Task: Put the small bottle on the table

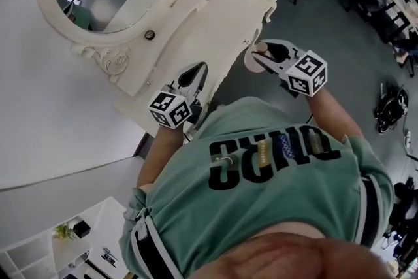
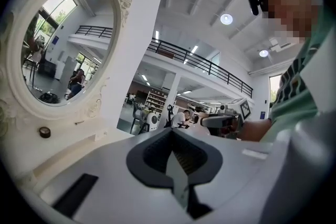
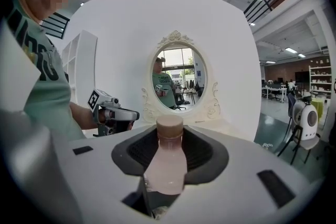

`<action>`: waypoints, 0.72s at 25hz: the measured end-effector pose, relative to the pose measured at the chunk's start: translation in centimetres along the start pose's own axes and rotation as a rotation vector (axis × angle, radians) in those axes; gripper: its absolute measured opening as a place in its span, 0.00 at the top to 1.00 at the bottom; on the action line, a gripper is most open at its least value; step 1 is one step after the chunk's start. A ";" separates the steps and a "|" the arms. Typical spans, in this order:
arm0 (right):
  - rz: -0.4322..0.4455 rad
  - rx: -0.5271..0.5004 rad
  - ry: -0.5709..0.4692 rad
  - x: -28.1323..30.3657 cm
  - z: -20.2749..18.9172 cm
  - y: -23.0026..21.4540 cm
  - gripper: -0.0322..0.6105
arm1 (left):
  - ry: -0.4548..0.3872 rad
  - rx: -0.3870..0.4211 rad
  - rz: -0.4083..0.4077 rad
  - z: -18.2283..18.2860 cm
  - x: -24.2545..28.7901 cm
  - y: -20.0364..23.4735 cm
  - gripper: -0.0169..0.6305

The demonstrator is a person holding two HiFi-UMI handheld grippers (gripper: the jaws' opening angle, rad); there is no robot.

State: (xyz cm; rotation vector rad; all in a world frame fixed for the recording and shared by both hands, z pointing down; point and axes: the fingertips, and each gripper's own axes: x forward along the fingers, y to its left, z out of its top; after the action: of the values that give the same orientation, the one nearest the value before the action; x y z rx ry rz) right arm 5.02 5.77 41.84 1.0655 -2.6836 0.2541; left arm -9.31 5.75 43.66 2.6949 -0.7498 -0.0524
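R gripper (image 3: 168,168) pinches the small bottle (image 3: 169,139) round its pale pink body. Brown cap is on top and it looks roughly upright. In the head view the bottle (image 1: 253,62) hangs in the air over the floor. It's off the cream dressing table (image 1: 196,16), just past the front edge near the right-hand corner, and not touching the table. L gripper (image 2: 176,157) has its jaws pressed together w/ nothing betw. them. It sits low by the front edge, nearer the left end.

Step in hand, as I read it, is to carry the bottle in and set it down; the task isn't done yet.

To do it well:
- Move in over the front edge first, then go down. Don't come in low, or the base could clip the edge.
- Aim for bare top, away from the oval mirror (image 3: 176,78) and its carved frame.
- Keep the bottle vertical and lower it till the base sits flat.
- Only then spread the jaws. Back straight out w/o brushing the body, since a narrow bottle prob. tips easily.
- Keep the L gripper out of the path.
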 end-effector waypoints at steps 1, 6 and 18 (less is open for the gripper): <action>-0.006 0.002 -0.002 1.2 0.6 -0.8 0.74 | 0.006 0.001 -0.010 0.5 0.7 1.5 0.96; -0.028 0.018 -0.021 7.3 3.4 -4.4 0.74 | 0.032 -0.003 -0.059 2.8 3.1 8.3 0.96; -0.029 0.049 0.022 16.6 4.7 -10.2 0.74 | 0.040 -0.105 -0.064 1.0 5.0 18.7 0.96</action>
State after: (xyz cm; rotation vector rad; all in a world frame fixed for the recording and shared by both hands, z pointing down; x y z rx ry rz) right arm -0.35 -13.50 42.83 1.1079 -2.6537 0.3251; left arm -14.33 -12.10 49.23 2.6114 -0.6311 -0.0513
